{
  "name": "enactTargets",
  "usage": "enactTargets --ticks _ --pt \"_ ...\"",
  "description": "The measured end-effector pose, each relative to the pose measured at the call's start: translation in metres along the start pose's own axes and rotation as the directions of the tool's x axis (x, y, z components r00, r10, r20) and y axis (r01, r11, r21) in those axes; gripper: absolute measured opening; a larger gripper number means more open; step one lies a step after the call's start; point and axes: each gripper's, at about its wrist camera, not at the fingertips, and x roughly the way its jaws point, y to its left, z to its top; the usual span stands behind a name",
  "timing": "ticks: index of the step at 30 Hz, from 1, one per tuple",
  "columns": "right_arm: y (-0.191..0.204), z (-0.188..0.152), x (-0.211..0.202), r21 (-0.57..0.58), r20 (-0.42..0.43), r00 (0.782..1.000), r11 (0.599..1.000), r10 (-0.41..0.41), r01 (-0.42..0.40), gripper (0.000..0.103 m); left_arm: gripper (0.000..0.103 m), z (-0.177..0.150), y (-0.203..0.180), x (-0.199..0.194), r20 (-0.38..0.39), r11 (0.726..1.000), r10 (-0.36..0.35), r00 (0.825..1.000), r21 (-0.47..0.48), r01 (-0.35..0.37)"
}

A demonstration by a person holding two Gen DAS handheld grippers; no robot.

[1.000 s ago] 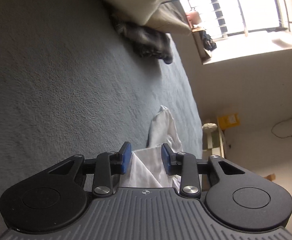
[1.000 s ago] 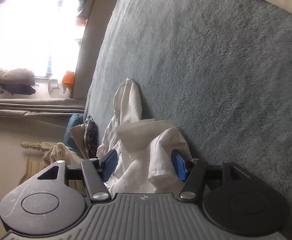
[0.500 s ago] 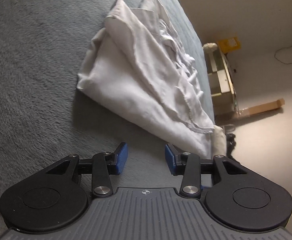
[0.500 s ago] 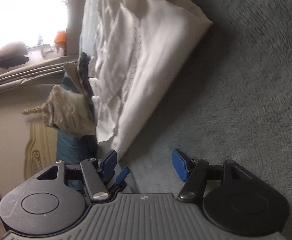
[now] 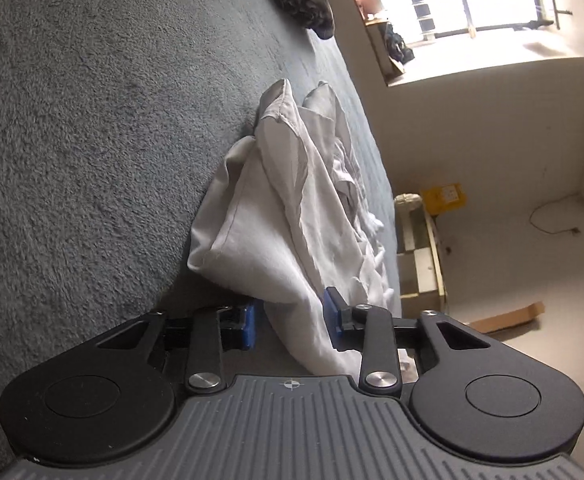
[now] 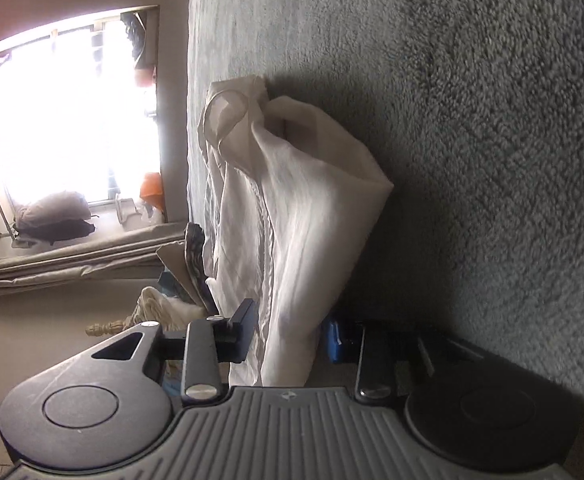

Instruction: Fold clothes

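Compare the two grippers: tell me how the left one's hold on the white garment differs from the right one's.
The left gripper has a thin bottom corner of the white garment between its blue pads, with a gap beside one pad; the right gripper has a thicker bundled fold filling its gap. The left's pads both show clearly; one right pad is blurred in shadow. Both are closing on the cloth over the grey blanket.

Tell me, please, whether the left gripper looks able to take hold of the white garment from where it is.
Probably yes: the white garment already lies between the closing jaws of the left gripper, with nothing in the way.
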Motion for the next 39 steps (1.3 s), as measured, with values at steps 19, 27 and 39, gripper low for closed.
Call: enactTargets --ticks 19,27,39 --pt "0.016 -0.022 -0.014 -0.165 0.124 0.990 0.983 -0.065 0.085 0.002 0.000 -0.010 -0.049 -0.033 0.113 0.951 0.134 0.985 0.266 -0.160" --pt "0.006 -0.063 -0.050 -0.153 0.076 0.994 0.984 -0.076 0.087 0.001 0.000 -0.024 -0.053 -0.085 0.020 0.931 0.162 0.987 0.328 -0.159" --pt "-0.044 -0.136 -0.097 -0.054 -0.094 0.973 0.977 -0.209 0.204 0.002 0.000 -0.034 -0.005 -0.142 -0.253 0.942 0.260 0.932 0.277 -0.188"
